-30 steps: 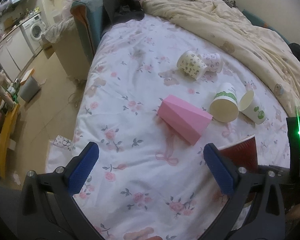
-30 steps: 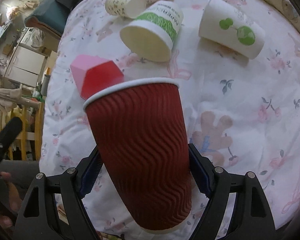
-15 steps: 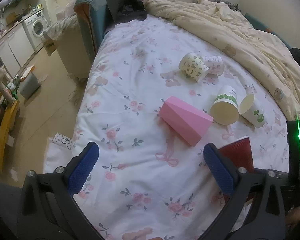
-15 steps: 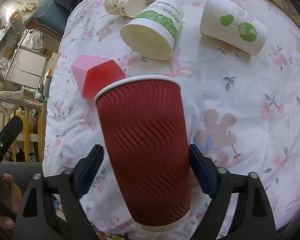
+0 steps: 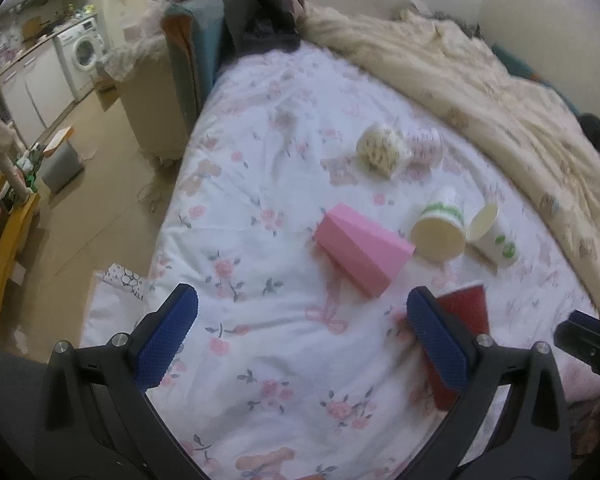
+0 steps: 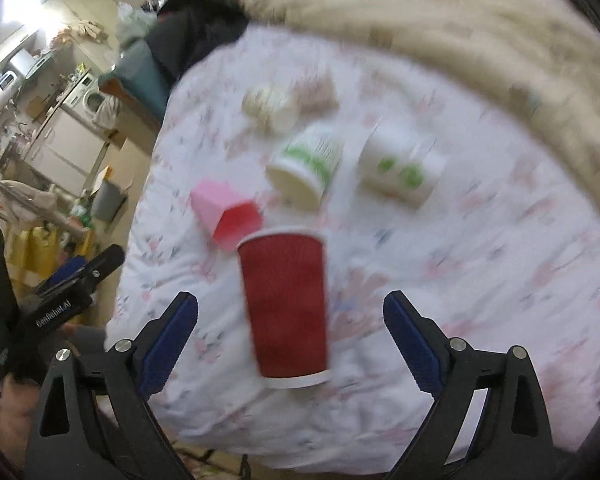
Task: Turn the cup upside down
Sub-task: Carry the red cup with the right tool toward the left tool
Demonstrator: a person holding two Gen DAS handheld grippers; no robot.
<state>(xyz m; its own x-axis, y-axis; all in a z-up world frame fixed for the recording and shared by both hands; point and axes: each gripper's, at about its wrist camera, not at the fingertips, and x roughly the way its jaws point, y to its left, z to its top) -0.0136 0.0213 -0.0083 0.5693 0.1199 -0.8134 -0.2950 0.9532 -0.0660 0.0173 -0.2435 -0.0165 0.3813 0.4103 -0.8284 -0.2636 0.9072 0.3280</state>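
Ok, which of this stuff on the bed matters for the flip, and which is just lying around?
In play:
red ribbed cup, on the bedspread between the open right gripper fingers, untouched

Lying about:
pink faceted cup
green-banded paper cup
green-dotted white cup
two patterned cups
left gripper, open, idle

The cups all sit on the bed (image 5: 284,360), on its sheet, toward the side where the rumpled blanket (image 5: 480,92) is heaped. The ribbed cup (image 6: 286,308) lies nearest the foot edge, between the spread fingers of the right gripper (image 6: 290,340) and touching neither. Just behind it lies the faceted cup (image 5: 362,248) on its side. Beside that, toward the blanket, two tipped cups (image 5: 464,232) lie together. Farther up the bed, two more cups (image 5: 400,150) rest, probably touching, though blur hides it.
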